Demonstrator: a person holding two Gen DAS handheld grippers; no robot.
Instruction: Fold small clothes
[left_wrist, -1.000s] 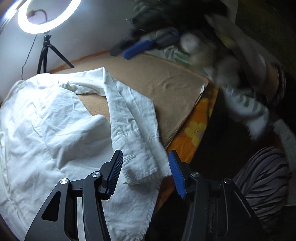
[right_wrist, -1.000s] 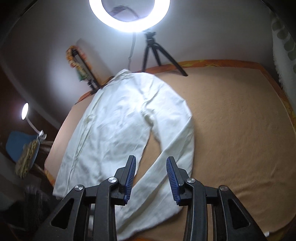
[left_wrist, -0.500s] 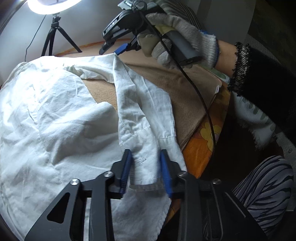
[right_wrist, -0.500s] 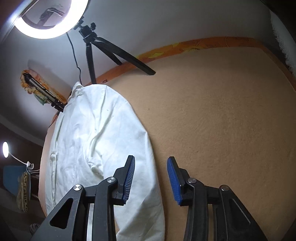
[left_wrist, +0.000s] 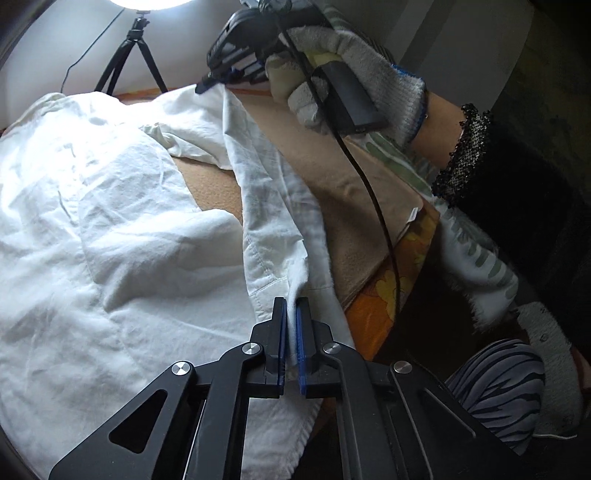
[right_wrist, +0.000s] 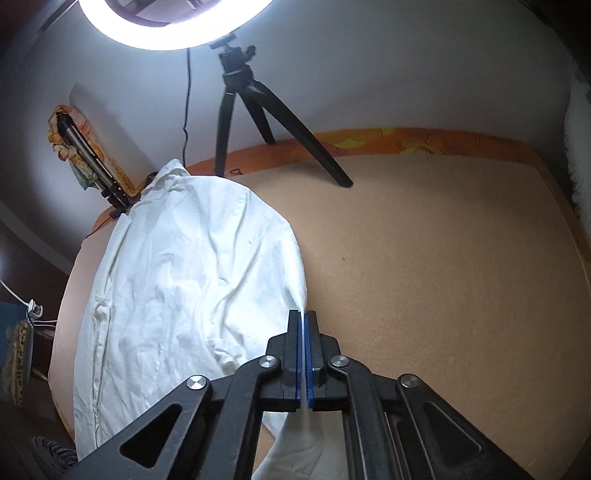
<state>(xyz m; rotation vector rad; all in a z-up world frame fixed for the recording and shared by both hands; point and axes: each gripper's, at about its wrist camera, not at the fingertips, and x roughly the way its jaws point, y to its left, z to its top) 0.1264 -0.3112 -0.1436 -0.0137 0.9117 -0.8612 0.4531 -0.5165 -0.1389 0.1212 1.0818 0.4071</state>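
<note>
A room in a home, set up for filming. A tan blanket (right_wrist: 424, 277) covers an orange flowered sheet (right_wrist: 406, 140) against a plain white wall (right_wrist: 388, 74). At twelve o'clock a ring light (right_wrist: 147, 33) stands on a small tripod (right_wrist: 258, 107); a lamp cord (right_wrist: 33, 306) hangs at nine o'clock.

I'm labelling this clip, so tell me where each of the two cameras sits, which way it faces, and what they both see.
Left wrist: rides the left gripper, looking down along its fingers at the white shirt's sleeve cuff, pinched; the gloved right hand, dark sleeve and a striped knee show.
Right wrist: rides the right gripper, looking down over the tan blanket towards the wall; jaws shut on the shirt's sleeve; no body shows.
Shared: shirt, blanket, ring light tripod.
</note>
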